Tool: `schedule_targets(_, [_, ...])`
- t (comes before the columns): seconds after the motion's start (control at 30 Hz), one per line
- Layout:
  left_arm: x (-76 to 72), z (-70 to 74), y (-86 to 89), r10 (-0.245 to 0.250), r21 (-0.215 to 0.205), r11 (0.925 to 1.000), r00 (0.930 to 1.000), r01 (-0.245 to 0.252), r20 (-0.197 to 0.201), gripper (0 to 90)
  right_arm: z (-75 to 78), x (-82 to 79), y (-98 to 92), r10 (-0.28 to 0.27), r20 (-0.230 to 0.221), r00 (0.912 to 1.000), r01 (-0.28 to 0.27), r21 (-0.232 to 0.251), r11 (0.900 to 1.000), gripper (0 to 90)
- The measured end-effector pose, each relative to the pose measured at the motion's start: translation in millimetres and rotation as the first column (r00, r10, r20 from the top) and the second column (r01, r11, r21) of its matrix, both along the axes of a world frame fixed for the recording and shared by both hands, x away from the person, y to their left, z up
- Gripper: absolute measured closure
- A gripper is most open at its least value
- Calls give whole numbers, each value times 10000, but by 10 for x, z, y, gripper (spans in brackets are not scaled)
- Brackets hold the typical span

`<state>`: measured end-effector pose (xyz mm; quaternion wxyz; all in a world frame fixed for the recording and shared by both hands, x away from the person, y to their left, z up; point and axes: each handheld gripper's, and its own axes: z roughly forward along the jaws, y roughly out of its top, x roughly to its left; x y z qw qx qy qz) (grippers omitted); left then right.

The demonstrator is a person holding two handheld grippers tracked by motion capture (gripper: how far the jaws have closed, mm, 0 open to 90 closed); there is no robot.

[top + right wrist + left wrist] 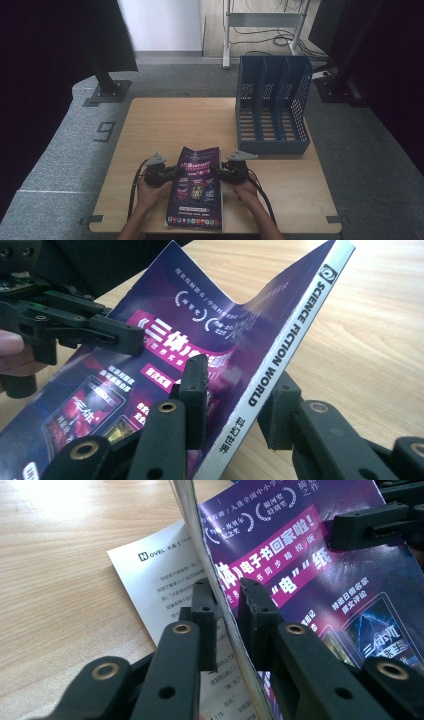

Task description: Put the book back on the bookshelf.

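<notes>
Purple and glossy, the magazine (196, 187) lies in the lower middle of the high view, on the pale wooden table (150, 130), with its near edge close to the table's bottom edge. At its left, the left gripper (176, 172) comes in from a hand (146, 192) at the lower left and meets the magazine's left edge. In the left gripper view its two black jaws stand on either side of the lifted pages (one pad under the white inner page, one on the purple cover) and look pressed onto the sheaf of paper; that edge of the magazine (280, 580) is raised off the table there.

At the magazine's right, the right gripper (218, 172) comes in from the other hand (246, 190) and grips the spine side. In the right gripper view one jaw sits on the cover and the other under the white spine printed SCIENCE FICTION WORLD, clamping the magazine (200, 340), whose spine edge is tilted up from the wood.

Farther right and higher in the high view, a blue file rack (272, 107) stands upright near the table's upper right corner, well apart from the magazine.
</notes>
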<state>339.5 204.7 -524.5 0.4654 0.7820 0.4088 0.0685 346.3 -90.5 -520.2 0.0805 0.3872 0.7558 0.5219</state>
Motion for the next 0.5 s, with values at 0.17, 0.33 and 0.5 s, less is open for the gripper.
schedule_targets(0.17, [12, -25, 4, -121, 9, 9999, 9998, 122, -129, 816, -51, 27, 1, 22, -361, 9993, -23, -26, 10000, 668])
schedule_targets(0.33, [17, -48, -12, -104, 177, 9998, 9997, 108, -206, 823, -93, 58, 9, 7, -684, 9977, -14, -98, 10000, 660])
schedule_targets(0.5, [26, -71, -23, -98, 312, 9995, 9995, 107, -289, 824, -137, 78, 28, 19, -1027, 9947, -32, -119, 9999, 631])
